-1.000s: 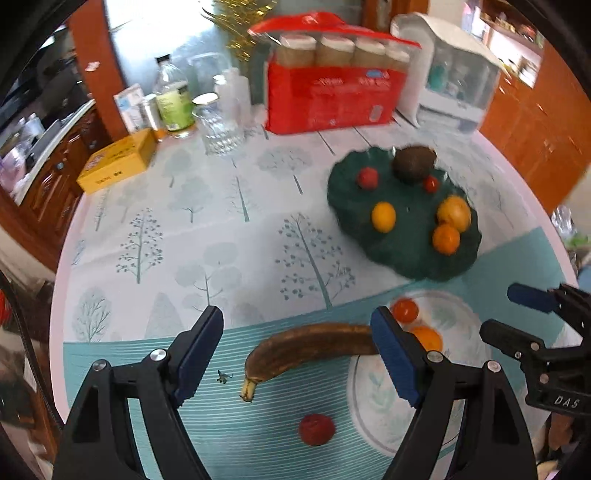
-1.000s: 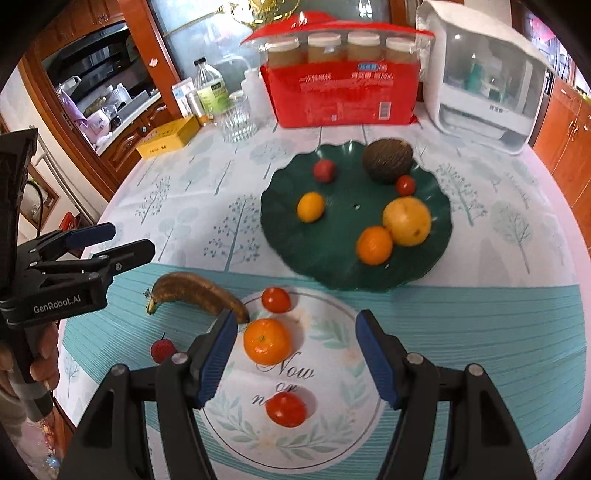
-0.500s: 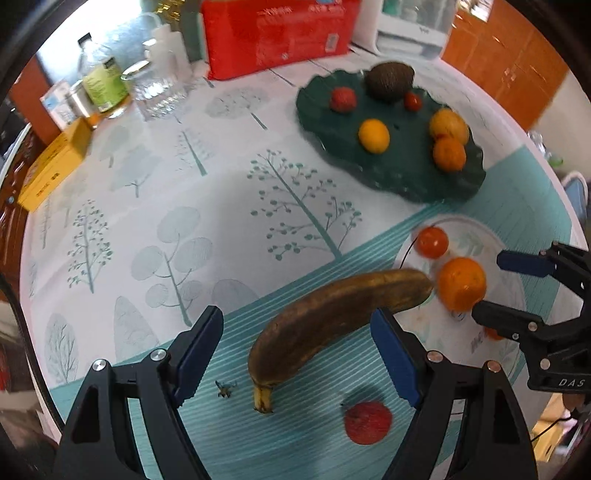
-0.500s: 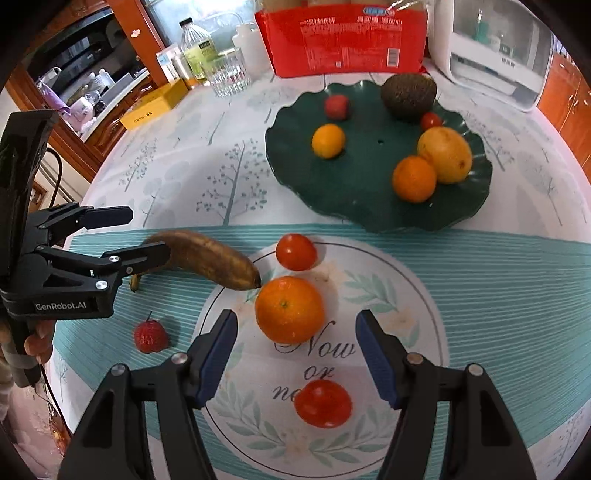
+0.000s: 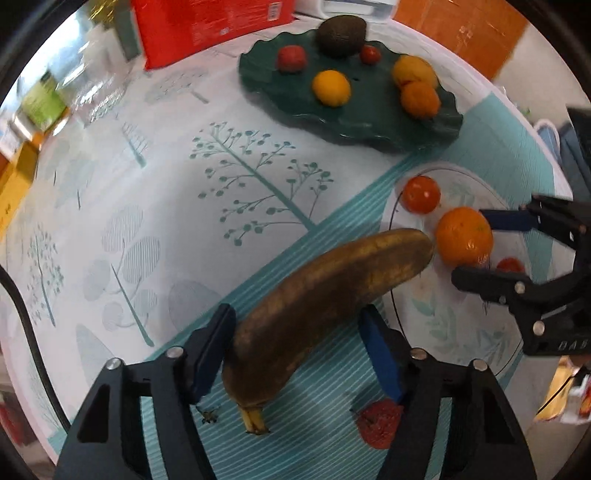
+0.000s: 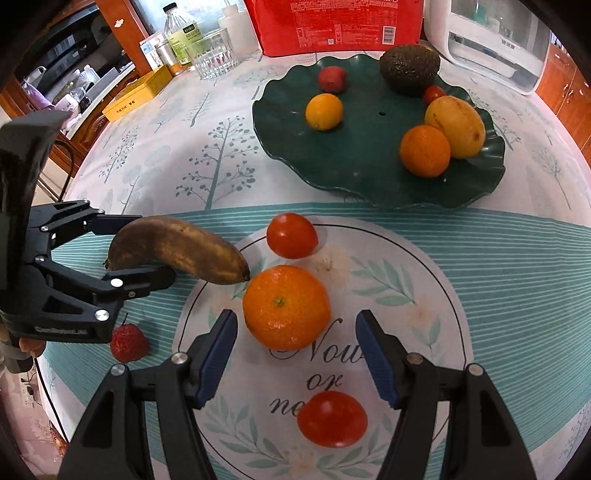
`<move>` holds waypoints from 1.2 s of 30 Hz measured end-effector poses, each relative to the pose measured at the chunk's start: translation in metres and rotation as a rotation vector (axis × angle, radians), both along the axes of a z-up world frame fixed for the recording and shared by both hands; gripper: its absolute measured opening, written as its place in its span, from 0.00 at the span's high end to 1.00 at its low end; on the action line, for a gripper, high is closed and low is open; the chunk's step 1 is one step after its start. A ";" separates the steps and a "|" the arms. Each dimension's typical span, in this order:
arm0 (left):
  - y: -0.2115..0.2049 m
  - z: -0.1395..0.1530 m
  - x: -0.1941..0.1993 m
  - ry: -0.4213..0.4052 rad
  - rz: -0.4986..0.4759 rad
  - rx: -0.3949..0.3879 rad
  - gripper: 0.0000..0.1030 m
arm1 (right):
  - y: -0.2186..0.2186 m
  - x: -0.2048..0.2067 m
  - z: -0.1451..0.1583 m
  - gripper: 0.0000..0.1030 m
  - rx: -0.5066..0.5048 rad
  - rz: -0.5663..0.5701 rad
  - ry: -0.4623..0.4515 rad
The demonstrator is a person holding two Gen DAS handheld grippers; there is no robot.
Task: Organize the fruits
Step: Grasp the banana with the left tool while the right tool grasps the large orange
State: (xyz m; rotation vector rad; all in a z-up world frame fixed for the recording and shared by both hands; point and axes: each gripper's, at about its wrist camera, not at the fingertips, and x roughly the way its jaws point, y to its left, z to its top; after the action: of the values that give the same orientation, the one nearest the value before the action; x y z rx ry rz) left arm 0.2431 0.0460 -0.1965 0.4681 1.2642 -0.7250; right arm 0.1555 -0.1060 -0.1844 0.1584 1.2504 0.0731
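A brown overripe banana [image 5: 332, 295] lies on the tablecloth, its tip beside the orange [image 6: 286, 306] on the white leaf-print plate [image 6: 424, 295]. My left gripper [image 5: 295, 325] straddles the banana's stem half. Its jaws are closing, with a gap still showing at the right pad. My right gripper [image 6: 295, 325] stands open just before the orange, both pads clear of it. Two tomatoes [image 6: 291, 234] [image 6: 332, 419] share that plate. A strawberry [image 6: 129, 343] lies on the cloth near the left gripper [image 6: 147, 251].
The dark green leaf-shaped plate [image 6: 369, 177] behind holds an avocado [image 6: 410, 68], a mango, an orange and small fruits. A red package [image 6: 340, 22], a glass [image 6: 216, 53], bottles, a yellow box [image 6: 136, 94] and a white appliance line the back. The table edge curves at left.
Both grippers have come down toward the table. The left one rolled and now has the banana between narrower jaws. The right one sits lower over the orange.
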 end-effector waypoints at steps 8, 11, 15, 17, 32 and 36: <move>-0.011 0.000 0.003 -0.010 -0.101 0.059 0.44 | 0.002 0.005 -0.002 0.35 -0.006 0.004 -0.019; -0.021 0.001 -0.004 -0.042 -0.181 0.089 0.50 | 0.003 0.004 -0.003 0.35 -0.024 0.013 -0.030; -0.029 0.002 -0.009 -0.057 -0.230 0.099 0.56 | 0.007 0.003 -0.003 0.44 -0.059 0.022 -0.046; -0.033 0.002 -0.010 -0.064 -0.234 0.103 0.59 | 0.008 0.002 -0.002 0.52 -0.049 0.032 -0.054; -0.006 0.006 0.004 0.097 0.189 -0.030 0.69 | 0.006 -0.004 0.000 0.56 0.013 0.017 -0.065; 0.001 0.012 0.005 0.111 0.279 -0.063 0.69 | 0.005 -0.006 0.005 0.56 0.030 0.016 -0.076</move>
State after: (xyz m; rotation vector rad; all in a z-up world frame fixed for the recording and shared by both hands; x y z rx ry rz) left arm 0.2485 0.0471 -0.1846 0.1955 1.3734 -0.5581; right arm 0.1493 -0.1008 -0.1789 0.1699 1.1755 0.1105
